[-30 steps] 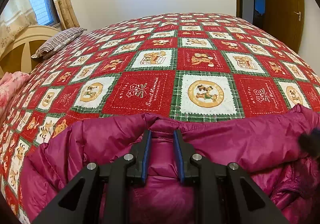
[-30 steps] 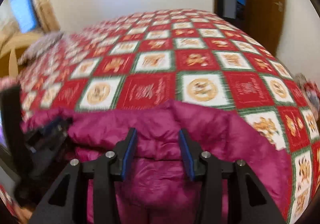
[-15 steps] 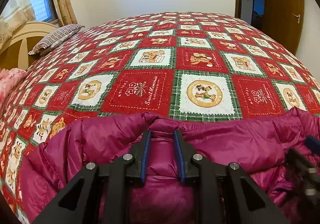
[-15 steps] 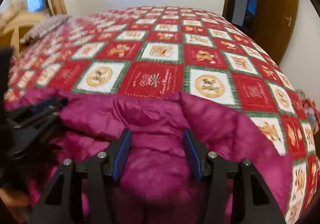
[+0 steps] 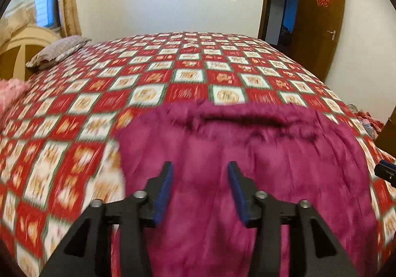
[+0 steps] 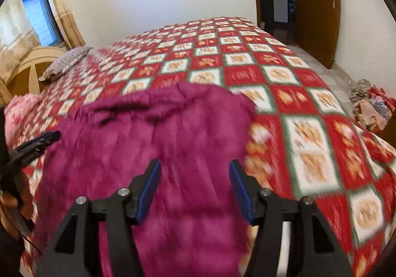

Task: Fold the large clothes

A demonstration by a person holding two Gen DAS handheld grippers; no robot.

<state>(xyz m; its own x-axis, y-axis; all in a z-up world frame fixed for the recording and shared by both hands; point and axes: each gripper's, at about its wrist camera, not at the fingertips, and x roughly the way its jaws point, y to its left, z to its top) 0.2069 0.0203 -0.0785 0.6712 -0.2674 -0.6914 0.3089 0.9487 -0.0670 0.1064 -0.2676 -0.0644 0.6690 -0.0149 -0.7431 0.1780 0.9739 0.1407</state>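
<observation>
Two grippers, each with fingers spread and nothing between them, hover above a magenta padded coat (image 5: 247,178) lying on the bed's red patchwork quilt (image 5: 173,73). The left gripper (image 5: 200,185) has just been opening its fingers (image 5: 163,192); in the left wrist view we see only blurred coat fabric below the gap, not pinched. The right gripper (image 6: 195,187) has likewise just been opening, and its blue pads stand clear of the cloth. We read this as a release after a fold: the coat rests in a compact, doubled shape at the near edge of the bed, its far edge forming a rolled ridge, so that no grip is needed to keep it in place. Each gripper appears at the margin of the other's view, left and right of the garment, which suggests the two worked the fold symmetrically. A striped pillow (image 5: 57,51) lies far left by the headboard, and the open door (image 5: 319,26) stands far right. Whether a further fold is needed we cannot judge.
</observation>
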